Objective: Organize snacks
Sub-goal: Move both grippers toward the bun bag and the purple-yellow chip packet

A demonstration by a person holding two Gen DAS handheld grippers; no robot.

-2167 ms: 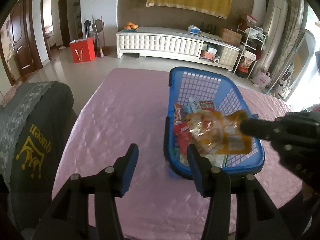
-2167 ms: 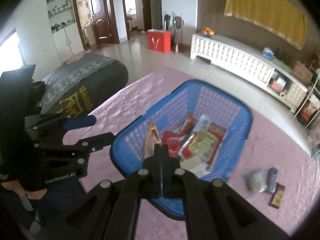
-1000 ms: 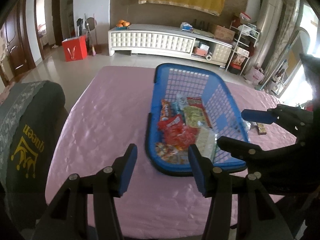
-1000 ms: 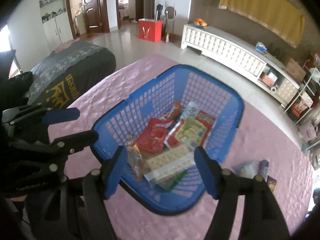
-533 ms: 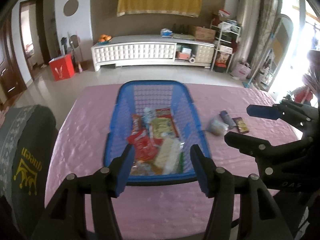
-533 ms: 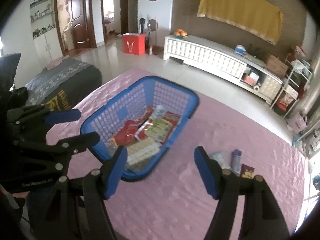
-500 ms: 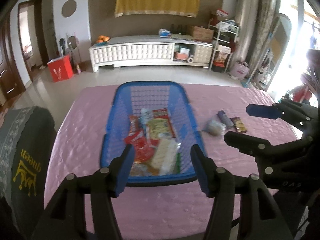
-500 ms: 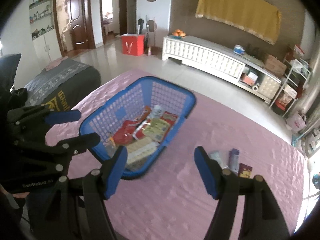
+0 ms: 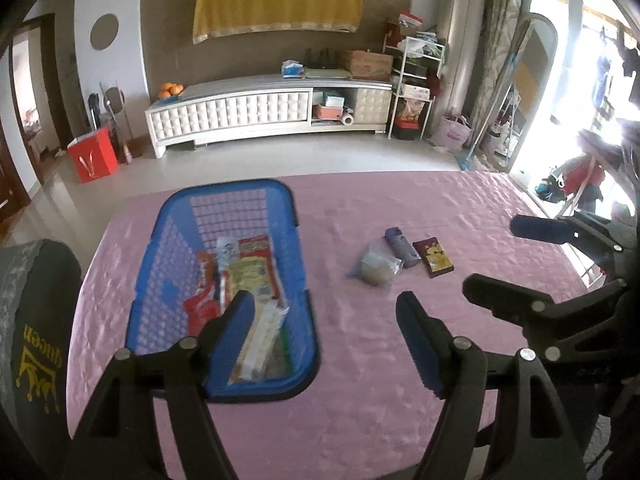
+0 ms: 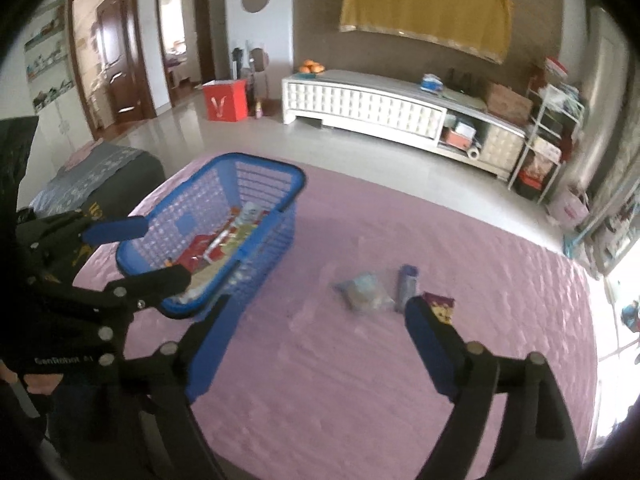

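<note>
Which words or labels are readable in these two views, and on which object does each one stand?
"queen", in yellow under a crown, on the dark chair cover.
"GenRobot AI", roughly, on the left gripper body; blurred.
Print on the snack packets in the blue basket and on the table: too blurred to read.

The left gripper [image 9: 325,312] hangs spread wide over the pink tablecloth [image 9: 360,380]. A blue basket [image 9: 224,196] holds snack packets [image 9: 248,276]; three loose snacks [image 9: 400,256] lie well apart to its right.
</note>
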